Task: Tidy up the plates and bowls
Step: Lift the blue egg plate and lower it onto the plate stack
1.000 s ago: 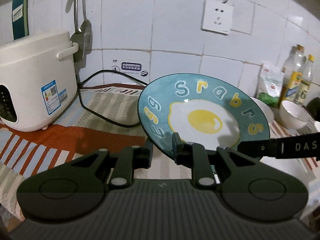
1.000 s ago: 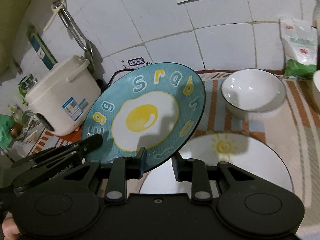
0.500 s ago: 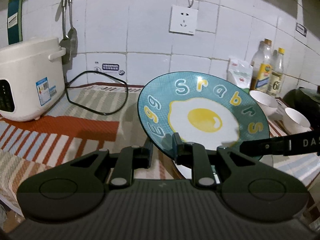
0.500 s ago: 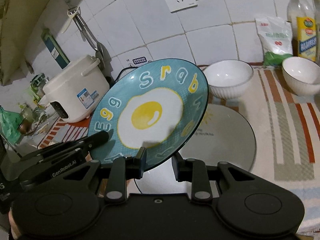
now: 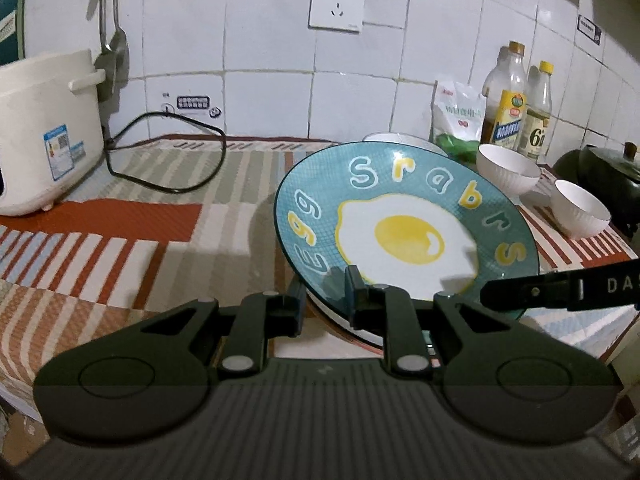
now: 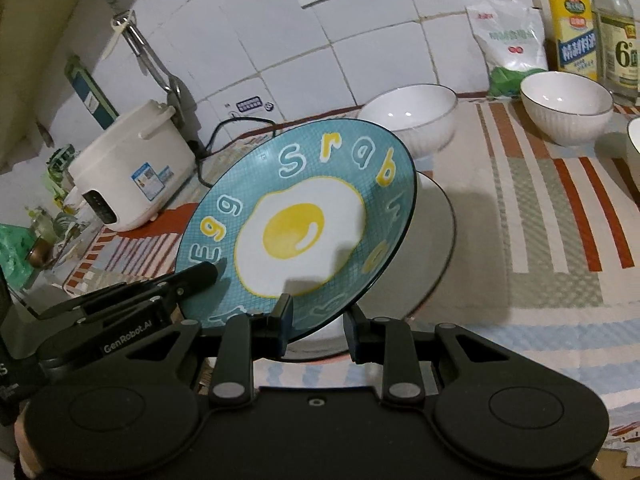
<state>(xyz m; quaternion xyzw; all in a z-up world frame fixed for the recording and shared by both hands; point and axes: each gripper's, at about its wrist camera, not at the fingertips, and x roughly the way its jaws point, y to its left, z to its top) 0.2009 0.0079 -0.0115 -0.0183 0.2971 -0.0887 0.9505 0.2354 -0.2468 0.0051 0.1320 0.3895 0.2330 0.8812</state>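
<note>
Teal glaze filled your left wrist view: the round teal ceramic plate with the fried-egg print (image 5: 404,224) sat tilted, its near rim pinched between the fingers of your left gripper (image 5: 324,300). Your right gripper (image 5: 560,290) reached in from the right and met the plate's edge there. Under the plate a sliver of the large white plate with the dark rim (image 5: 344,322) lay on the striped cloth (image 5: 160,216). Two ribbed white bowls (image 5: 508,168) stood apart near the bottles (image 5: 504,96), and the white rice cooker (image 5: 44,132) stood at far left.

From your right wrist view, the same teal plate (image 6: 304,224) was clamped at its lower rim by your right gripper (image 6: 318,320), with your left gripper (image 6: 176,284) gripping its left edge. It hung tilted just above the white plate (image 6: 432,240), not yet resting on it. Two white bowls (image 6: 408,120) stood separately behind, and a third showed only its rim at the right edge.

You were early on, I judge: one plate nearly stacked, with the bowls still to be nested.
</note>
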